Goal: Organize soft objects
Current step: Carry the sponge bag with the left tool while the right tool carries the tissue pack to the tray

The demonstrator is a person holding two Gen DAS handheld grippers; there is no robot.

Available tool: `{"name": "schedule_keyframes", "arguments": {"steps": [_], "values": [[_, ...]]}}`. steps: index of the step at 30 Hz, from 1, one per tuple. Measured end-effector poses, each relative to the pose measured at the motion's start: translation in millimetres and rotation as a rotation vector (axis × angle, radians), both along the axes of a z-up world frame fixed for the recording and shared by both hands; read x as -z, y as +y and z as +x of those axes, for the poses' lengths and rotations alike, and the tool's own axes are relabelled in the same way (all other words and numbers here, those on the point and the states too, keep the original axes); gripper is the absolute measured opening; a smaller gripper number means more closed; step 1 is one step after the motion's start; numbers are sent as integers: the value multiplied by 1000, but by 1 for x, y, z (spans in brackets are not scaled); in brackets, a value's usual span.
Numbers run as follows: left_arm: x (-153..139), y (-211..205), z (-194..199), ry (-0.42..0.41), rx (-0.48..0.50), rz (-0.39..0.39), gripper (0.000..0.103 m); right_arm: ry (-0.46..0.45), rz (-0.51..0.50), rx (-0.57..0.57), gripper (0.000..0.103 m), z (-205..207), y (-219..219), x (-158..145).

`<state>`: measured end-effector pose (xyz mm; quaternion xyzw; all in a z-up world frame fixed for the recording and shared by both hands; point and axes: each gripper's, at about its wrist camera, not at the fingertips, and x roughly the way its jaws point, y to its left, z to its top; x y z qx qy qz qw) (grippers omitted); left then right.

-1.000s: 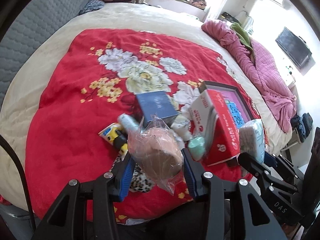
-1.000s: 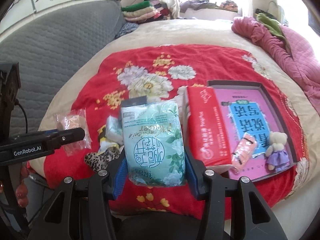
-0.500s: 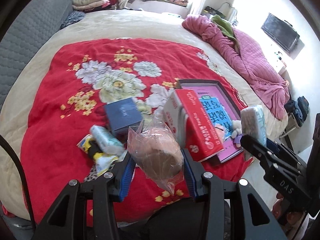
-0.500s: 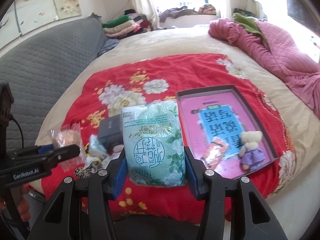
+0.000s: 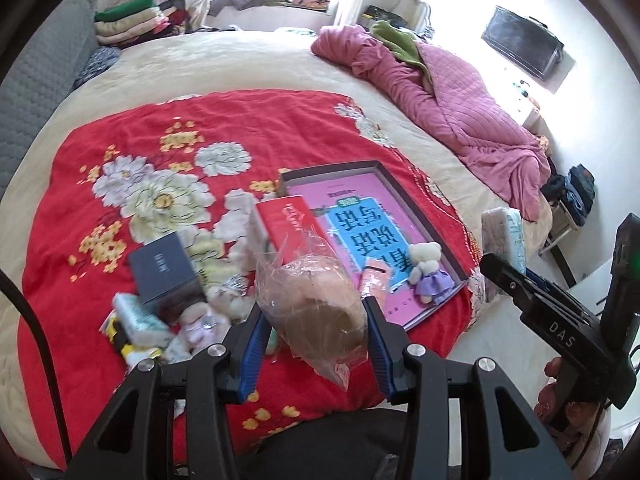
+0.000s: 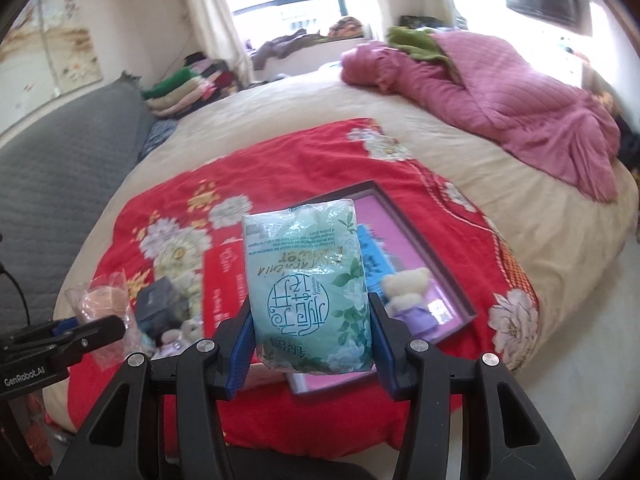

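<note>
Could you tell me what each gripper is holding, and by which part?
Left gripper: clear bag, by its sides. Right gripper: green tissue pack, by its lower sides.

The green tissue pack (image 6: 310,284) hides the middle of the pink tray (image 6: 448,280) at frame centre. The red box (image 6: 224,280) behind it is blurred. The small pile (image 5: 172,316) at lower left is too smeared to identify.

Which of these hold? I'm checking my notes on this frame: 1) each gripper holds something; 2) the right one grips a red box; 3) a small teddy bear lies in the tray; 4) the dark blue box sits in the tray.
1) True: the left gripper clamps a clear bag; the right gripper clamps a green tissue pack.
2) False: it grips the green tissue pack; the red box lies on the blanket.
3) True: the teddy bear lies in the tray.
4) False: the dark blue box sits on the blanket, left of the tray.
</note>
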<state>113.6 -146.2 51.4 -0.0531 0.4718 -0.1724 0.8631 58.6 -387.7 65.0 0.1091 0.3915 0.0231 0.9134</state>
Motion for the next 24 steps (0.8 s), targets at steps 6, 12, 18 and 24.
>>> {"name": "schedule_keyframes", "arguments": {"steps": [6, 12, 18, 24], "values": [[-1, -29, 4, -1, 51, 20, 46, -1, 23, 48, 52, -2, -26, 4], [0, -52, 12, 4, 83, 27, 46, -4, 32, 66, 52, 0, -32, 7], [5, -73, 22, 10, 116, 34, 46, -1, 33, 86, 52, 3, -40, 12], [19, -96, 32, 34, 154, 51, 46, 5, 34, 122, 52, 11, -56, 17]]}}
